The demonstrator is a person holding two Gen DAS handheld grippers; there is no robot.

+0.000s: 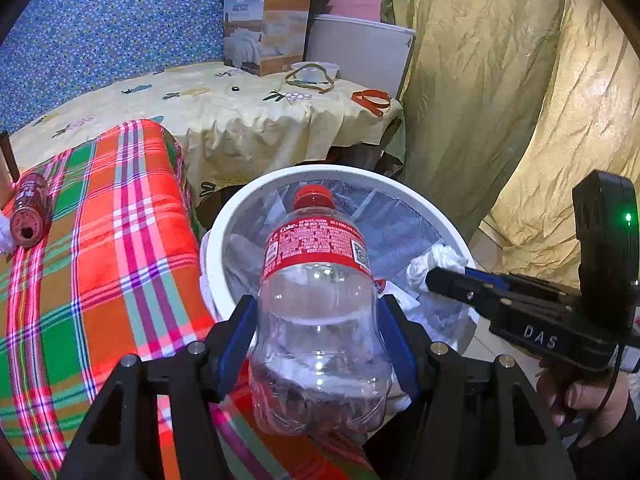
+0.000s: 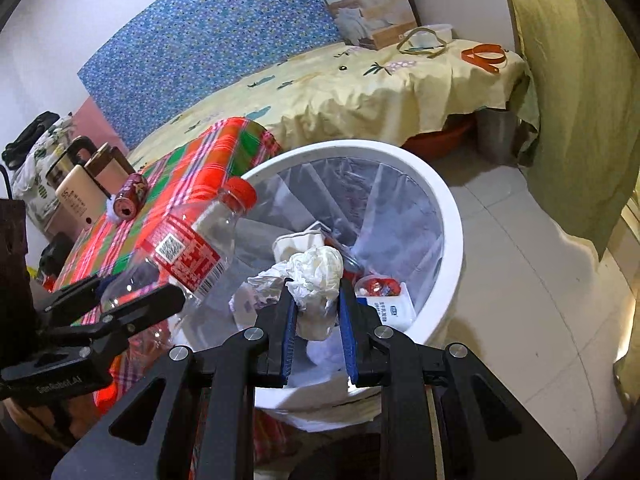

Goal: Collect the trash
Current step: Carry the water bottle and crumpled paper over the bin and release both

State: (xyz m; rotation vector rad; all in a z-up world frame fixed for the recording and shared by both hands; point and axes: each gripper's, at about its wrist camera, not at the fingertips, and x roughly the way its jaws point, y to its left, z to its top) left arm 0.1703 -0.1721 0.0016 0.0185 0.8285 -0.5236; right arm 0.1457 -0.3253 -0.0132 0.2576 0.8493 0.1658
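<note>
Plaid-blanketed furniture in red, green and orange point(image 1: 100, 260) borders a round white plastic bin with a clear liner point(image 1: 224, 240). Left wrist view: the left gripper point(image 1: 316, 344) clamps its blue pads on the waist of an empty clear plastic cola bottle with red cap and label point(image 1: 316, 300), neck pointing over the bin's near rim; released here, its base over the rim, it could topple outside. A red can point(image 1: 30, 216) lies on the blanket. Right wrist view: the right gripper point(image 2: 318, 320) stands narrowly parted around a crumpled white tissue wad point(image 2: 316, 276) above the liner; whether the pads press it is unclear, and a loose hold could drop it early.
</note>
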